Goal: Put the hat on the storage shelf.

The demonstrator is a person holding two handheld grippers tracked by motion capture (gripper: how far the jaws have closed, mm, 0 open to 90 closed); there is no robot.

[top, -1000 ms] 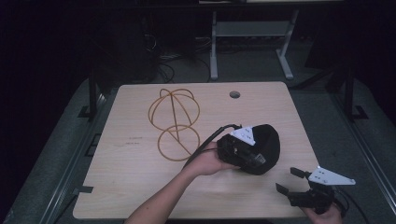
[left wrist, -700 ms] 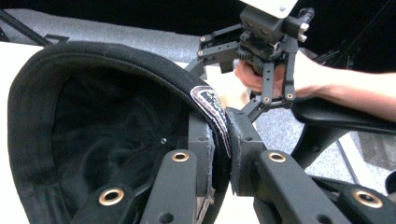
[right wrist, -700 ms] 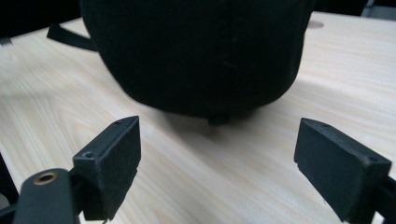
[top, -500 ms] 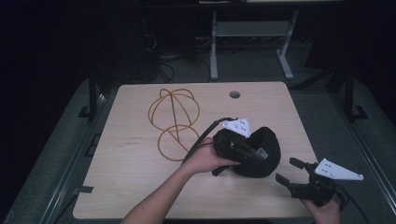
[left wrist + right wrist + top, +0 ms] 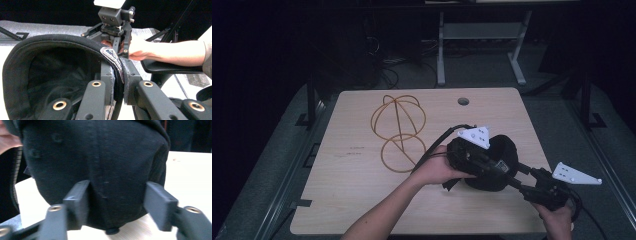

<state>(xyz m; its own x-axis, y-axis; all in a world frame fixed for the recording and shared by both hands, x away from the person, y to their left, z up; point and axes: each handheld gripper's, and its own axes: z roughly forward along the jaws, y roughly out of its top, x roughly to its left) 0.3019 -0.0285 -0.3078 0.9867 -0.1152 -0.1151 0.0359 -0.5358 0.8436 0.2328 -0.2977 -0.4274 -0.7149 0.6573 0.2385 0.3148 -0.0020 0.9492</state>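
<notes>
A black cap (image 5: 502, 152) hangs just above the right part of the wooden table (image 5: 352, 190). My left gripper (image 5: 496, 167) is shut on the cap's rim, with the fabric band pinched between its jaws (image 5: 120, 82). The cap's hollow inside (image 5: 50, 67) faces this camera. My right gripper (image 5: 518, 179) is open at the cap's lower right. In the right gripper view the crown of the cap (image 5: 105, 157) bulges between the two spread fingers (image 5: 77, 195), and the left one touches the fabric. The right gripper (image 5: 120, 46) and its hand (image 5: 140, 47) also appear beyond the cap.
A golden wire frame (image 5: 399, 125), made of a dome over a ring, lies on the table left of the cap. A round cable hole (image 5: 463, 101) sits near the far edge. Metal desk legs (image 5: 441, 50) and cables stand on the dark floor behind.
My right gripper has come in from the table's right corner to the cap, and its jaws now straddle the crown. The left gripper has kept hold of the cap and turned it slightly.
</notes>
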